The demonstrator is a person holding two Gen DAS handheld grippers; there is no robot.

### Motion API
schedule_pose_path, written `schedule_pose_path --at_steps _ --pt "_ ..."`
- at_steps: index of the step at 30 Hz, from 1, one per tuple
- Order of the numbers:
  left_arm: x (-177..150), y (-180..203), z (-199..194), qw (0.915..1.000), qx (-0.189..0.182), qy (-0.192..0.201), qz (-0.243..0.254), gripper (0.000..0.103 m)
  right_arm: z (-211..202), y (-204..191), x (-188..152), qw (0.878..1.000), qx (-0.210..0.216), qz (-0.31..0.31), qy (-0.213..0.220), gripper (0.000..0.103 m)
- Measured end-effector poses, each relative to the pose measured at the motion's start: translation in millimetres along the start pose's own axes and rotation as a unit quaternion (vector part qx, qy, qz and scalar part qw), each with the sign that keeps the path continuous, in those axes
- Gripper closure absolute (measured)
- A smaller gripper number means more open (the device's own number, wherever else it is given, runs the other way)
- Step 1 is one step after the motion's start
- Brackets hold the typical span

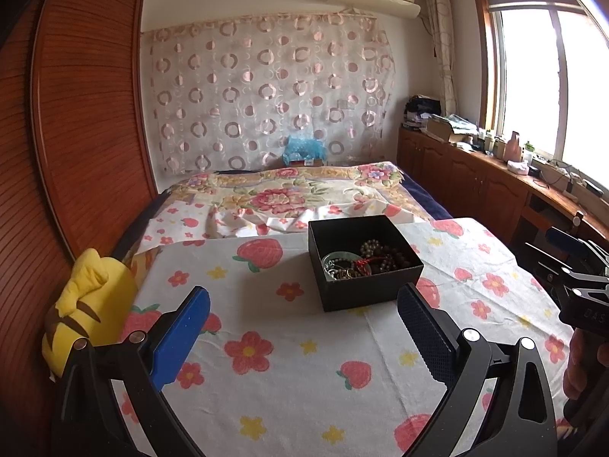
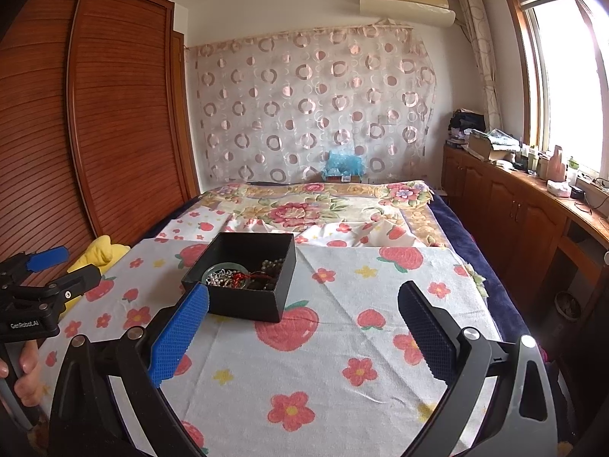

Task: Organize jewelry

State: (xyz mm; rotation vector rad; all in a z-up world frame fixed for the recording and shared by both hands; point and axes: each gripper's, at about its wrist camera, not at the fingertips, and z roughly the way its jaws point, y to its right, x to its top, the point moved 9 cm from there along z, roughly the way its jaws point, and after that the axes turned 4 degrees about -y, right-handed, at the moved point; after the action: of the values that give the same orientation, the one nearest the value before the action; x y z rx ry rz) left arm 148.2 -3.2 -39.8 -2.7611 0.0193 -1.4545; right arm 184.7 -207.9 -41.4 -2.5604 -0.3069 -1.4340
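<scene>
- Square black cardboard box (image 1: pixel 364 262) of tangled bead jewelry (image 1: pixel 365 262): on strawberry-print bedsheet (image 1: pixel 289 373).
- Left claw (image 1: pixel 304 339): spread apart, empty, short of box.
- Right claw (image 2: pixel 304 339): spread apart, empty, box ahead-left.

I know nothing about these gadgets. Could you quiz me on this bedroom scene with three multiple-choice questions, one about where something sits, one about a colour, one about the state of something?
1. Where does the black box sit?
A. on the strawberry-print cloth on the bed
B. on the wooden counter
C. on the floor

2. What colour is the plush toy beside the wardrobe?
A. green
B. yellow
C. purple

3. How do the jaws of the left gripper stand?
A. shut on a bracelet
B. shut on the box
C. open, holding nothing

Answers:
1 A, the cloth shows all round the box.
2 B, it is yellow with brown stripes.
3 C, the blue pads stand wide apart over bare cloth.
</scene>
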Motion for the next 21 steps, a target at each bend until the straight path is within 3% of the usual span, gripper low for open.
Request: schedule_pose_path --at_steps 21 --pt "3.2 4.7 -7.3 1.0000 0.002 0.007 0.002 0.008 -0.5 0.6 0.0 1.000 0.001 0.001 0.001 0.003"
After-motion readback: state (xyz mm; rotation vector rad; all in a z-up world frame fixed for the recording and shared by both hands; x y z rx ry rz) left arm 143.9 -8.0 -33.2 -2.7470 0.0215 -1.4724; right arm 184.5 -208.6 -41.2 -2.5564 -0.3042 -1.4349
